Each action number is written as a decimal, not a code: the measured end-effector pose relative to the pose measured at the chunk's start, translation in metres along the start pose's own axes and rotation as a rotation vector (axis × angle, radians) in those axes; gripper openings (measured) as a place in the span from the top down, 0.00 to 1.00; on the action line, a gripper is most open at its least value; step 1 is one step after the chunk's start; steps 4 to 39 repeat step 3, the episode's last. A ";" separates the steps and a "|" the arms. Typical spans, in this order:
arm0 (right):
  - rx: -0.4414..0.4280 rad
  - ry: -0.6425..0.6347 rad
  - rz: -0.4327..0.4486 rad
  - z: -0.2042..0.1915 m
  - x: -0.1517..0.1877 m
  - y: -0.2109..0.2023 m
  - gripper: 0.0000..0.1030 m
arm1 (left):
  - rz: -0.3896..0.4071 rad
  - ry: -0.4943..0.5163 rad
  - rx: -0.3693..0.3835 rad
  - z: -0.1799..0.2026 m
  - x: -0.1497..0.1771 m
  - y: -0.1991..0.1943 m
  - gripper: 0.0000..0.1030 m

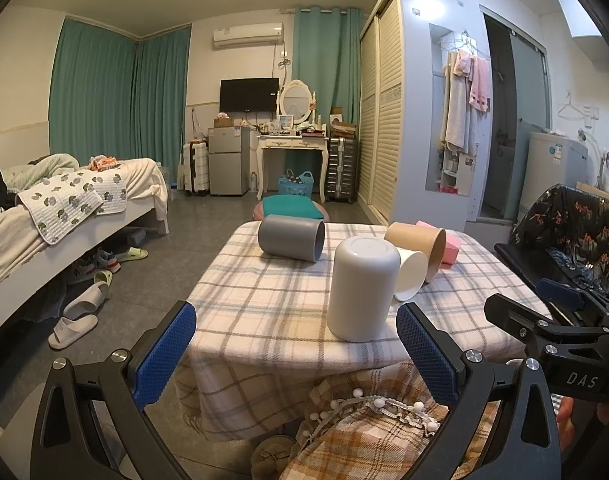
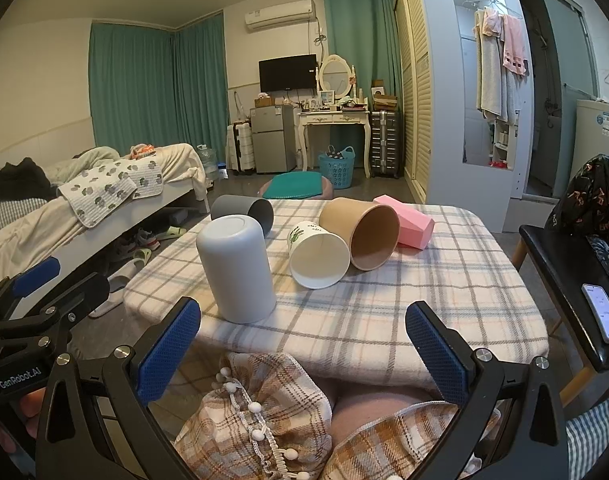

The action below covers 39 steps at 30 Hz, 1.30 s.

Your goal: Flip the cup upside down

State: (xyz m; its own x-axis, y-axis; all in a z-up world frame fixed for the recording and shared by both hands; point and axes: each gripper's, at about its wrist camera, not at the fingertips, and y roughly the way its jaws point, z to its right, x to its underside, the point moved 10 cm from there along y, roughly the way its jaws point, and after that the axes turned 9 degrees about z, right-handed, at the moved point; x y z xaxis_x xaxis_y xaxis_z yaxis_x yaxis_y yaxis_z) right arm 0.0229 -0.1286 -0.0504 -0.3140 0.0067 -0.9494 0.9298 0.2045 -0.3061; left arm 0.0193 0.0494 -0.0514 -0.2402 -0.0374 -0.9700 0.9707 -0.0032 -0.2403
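Note:
A white cup (image 1: 362,290) stands upside down, base up, near the front of the plaid-covered table (image 1: 264,308); it also shows in the right wrist view (image 2: 236,272). Behind it, lying on their sides, are a grey cup (image 1: 291,237) (image 2: 242,210), a white paper cup (image 1: 409,274) (image 2: 318,254), a brown paper cup (image 1: 418,246) (image 2: 364,232) and a pink cup (image 1: 450,244) (image 2: 408,222). My left gripper (image 1: 296,350) is open and empty, short of the table's front edge. My right gripper (image 2: 302,344) is open and empty, also before the front edge.
A bed (image 1: 64,208) stands left of the table, with slippers (image 1: 74,320) on the floor. A black chair (image 2: 564,272) with a phone (image 2: 604,312) on it stands at the right. A plaid cloth with pom-pom trim (image 2: 264,412) lies below the grippers.

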 end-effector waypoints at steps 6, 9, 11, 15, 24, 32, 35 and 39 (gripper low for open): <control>-0.001 0.002 -0.003 0.001 0.001 0.001 0.00 | -0.004 -0.002 0.006 0.001 0.002 0.000 0.00; -0.001 0.002 -0.003 0.001 0.001 0.001 0.00 | -0.004 -0.002 0.006 0.001 0.002 0.000 0.00; -0.001 0.002 -0.003 0.001 0.001 0.001 0.00 | -0.004 -0.002 0.006 0.001 0.002 0.000 0.00; -0.001 0.002 -0.003 0.001 0.001 0.001 0.00 | -0.004 -0.002 0.006 0.001 0.002 0.000 0.00; -0.001 0.002 -0.003 0.001 0.001 0.001 0.00 | -0.004 -0.002 0.006 0.001 0.002 0.000 0.00; -0.001 0.002 -0.003 0.001 0.001 0.001 0.00 | -0.004 -0.002 0.006 0.001 0.002 0.000 0.00; -0.001 0.002 -0.003 0.001 0.001 0.001 0.00 | -0.004 -0.002 0.006 0.001 0.002 0.000 0.00; -0.001 0.002 -0.003 0.001 0.001 0.001 0.00 | -0.004 -0.002 0.006 0.001 0.002 0.000 0.00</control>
